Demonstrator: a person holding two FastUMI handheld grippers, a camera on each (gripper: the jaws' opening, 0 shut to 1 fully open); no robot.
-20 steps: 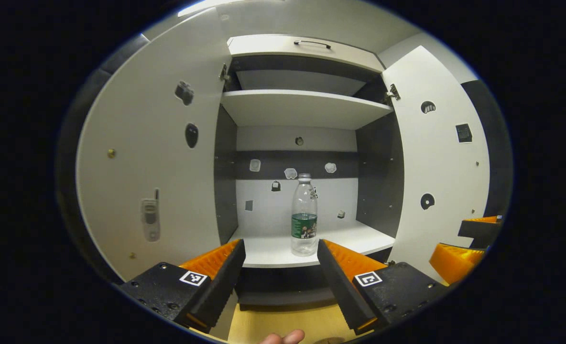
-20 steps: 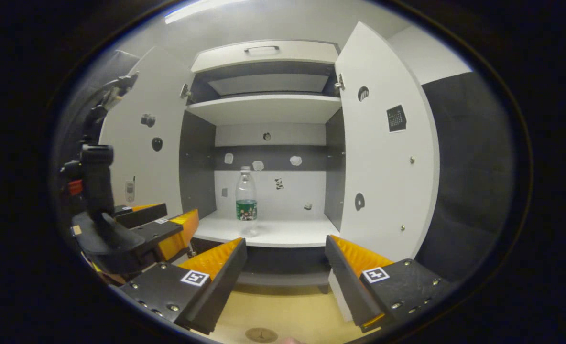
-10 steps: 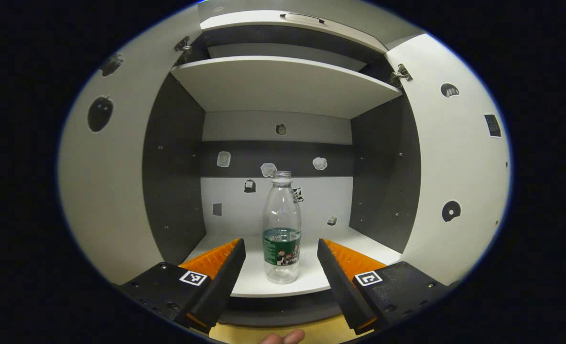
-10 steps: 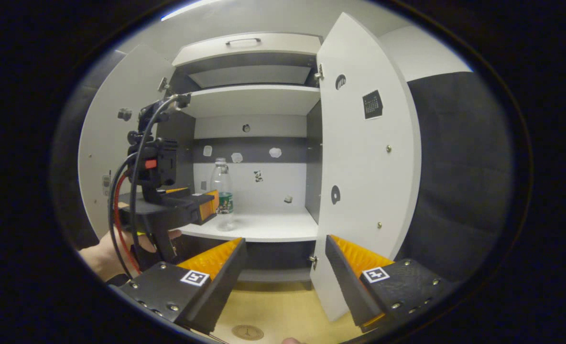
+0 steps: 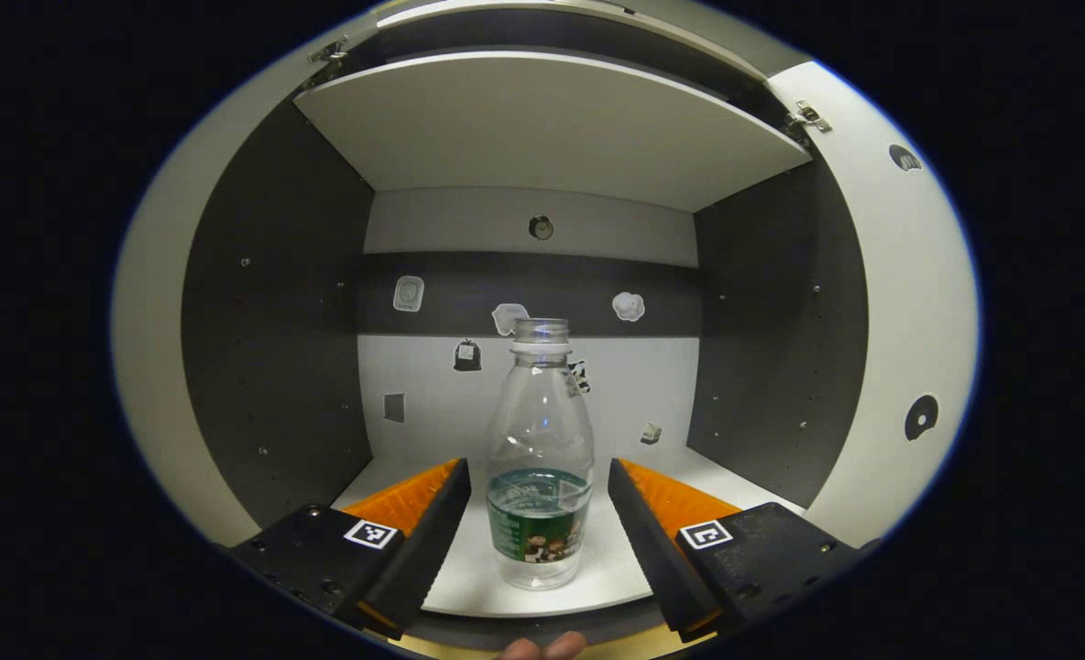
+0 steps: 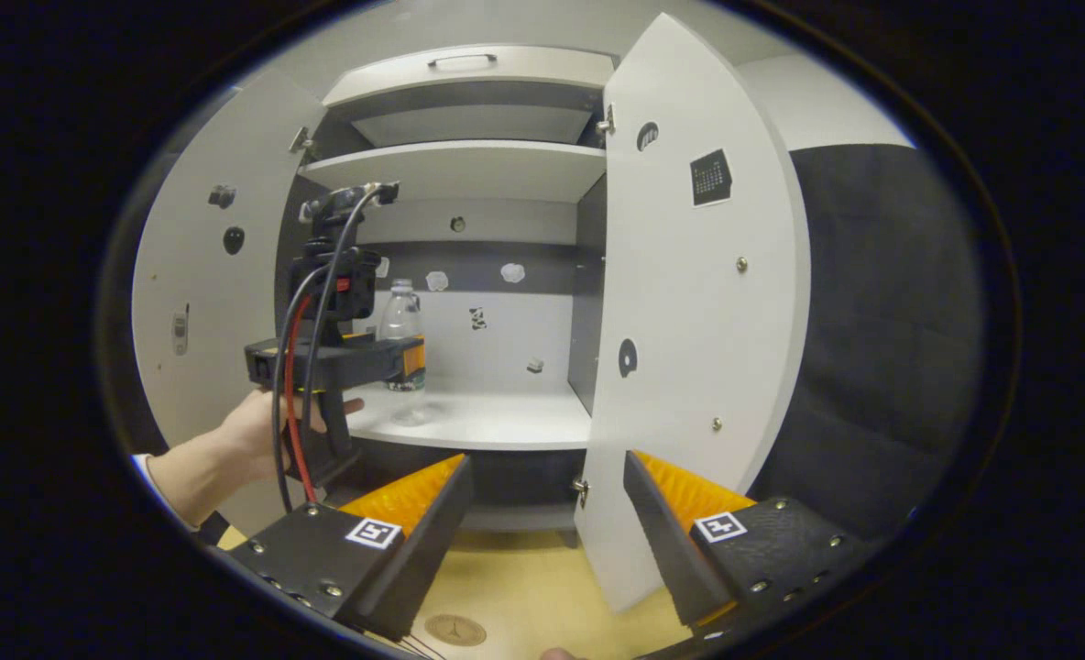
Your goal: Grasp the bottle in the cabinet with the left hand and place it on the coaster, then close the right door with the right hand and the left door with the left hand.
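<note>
Step one, the grasp, was in hand: left gripper (image 5: 535, 513) sat at the mouth of the cabinet (image 5: 277, 367) with its fingers spread wide apart, and the clear plastic bottle (image 5: 540, 458) stood upright between them on the lower shelf (image 5: 616, 577), near the front edge. Neither finger touched the bottle; gaps showed on both sides, at about label height. Bottle looked empty and capless, so likely light and easy to tip.

Right gripper view showed the left gripper (image 6: 387, 360) from the side, held by a hand (image 6: 263, 426), level with the bottle (image 6: 403, 335) at the shelf. Right gripper (image 6: 542, 527) hung back outside the cabinet, fingers apart and holding nothing, just beside the open right door (image 6: 689, 321). Left door (image 6: 194, 293) also stood open. Coaster (image 6: 455, 630) lay on the table (image 6: 542, 587) below the cabinet.

Next move, by judgement: push in slightly so the fingers flank the bottle body, close on it squarely around the label, lift clear of the shelf, then carry it down to the coaster. Doors remained for later.
</note>
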